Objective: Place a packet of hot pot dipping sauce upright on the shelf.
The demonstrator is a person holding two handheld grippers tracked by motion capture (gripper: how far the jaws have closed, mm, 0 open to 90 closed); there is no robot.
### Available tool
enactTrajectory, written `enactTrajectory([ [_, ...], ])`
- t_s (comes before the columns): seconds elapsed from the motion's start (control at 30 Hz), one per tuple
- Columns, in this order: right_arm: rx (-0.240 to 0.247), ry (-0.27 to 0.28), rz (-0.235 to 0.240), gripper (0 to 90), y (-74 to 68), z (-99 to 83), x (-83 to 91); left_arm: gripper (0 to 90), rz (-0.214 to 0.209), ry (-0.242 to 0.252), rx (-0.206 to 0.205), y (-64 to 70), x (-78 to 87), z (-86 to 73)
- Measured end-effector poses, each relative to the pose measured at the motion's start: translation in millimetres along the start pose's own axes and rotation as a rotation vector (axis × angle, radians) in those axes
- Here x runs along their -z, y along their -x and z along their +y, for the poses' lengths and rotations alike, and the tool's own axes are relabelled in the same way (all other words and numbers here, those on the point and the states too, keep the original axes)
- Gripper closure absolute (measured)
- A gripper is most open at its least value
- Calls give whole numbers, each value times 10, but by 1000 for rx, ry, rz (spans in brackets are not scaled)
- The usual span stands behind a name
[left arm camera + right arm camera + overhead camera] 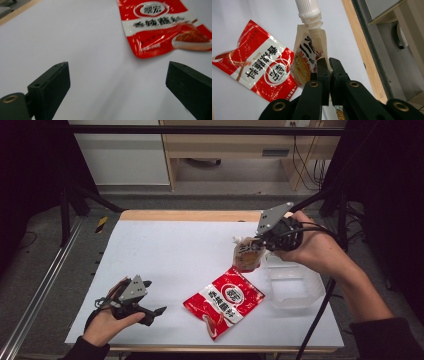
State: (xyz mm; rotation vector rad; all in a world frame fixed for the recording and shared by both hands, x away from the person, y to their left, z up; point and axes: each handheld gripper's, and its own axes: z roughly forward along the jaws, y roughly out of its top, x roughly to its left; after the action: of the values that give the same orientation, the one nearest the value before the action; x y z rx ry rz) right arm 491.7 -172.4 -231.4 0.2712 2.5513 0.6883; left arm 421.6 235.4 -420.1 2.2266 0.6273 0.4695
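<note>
At the near edge of a white-topped desk (165,250), a person's left hand (102,326) rests a left hand-held gripper (152,316) on the surface, its two black jaws spread wide apart with nothing between them; the left gripper view shows bare desk in the gap and the corner of a red packet just beyond the jaw tips. That red and white snack packet (224,301), printed with black characters and a round logo, lies flat near the front centre of the desk, well apart from the left hand-held gripper. To its right, at the desk's right edge, sits a clear plastic container (295,282). Farther back, the person's right hand (312,251) holds the right hand-held gripper (261,240), topped by a grey three-cornered plate, above the desk beside the container's far corner. Its jaws are clenched on the edge of a small tan spouted pouch (246,254) with a white screw cap, as the right gripper view shows; the pouch hangs from the jaws, between the red packet and the container, its lower end near the packet's upper corner. Beyond the desk's wooden far edge stand pale cabinets on a grey floor.
</note>
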Motion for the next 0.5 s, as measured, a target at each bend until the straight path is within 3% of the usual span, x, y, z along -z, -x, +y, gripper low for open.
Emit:
enactTrajectory([
  [0.17, -13, -7, -16, 881, 73, -105, 22, 54, 49, -18, 20, -39, -42, -199],
  [0.5, -55, 5, -47, 881, 188, -311, 72, 54, 93, -11, 49, -95, -22, -316],
])
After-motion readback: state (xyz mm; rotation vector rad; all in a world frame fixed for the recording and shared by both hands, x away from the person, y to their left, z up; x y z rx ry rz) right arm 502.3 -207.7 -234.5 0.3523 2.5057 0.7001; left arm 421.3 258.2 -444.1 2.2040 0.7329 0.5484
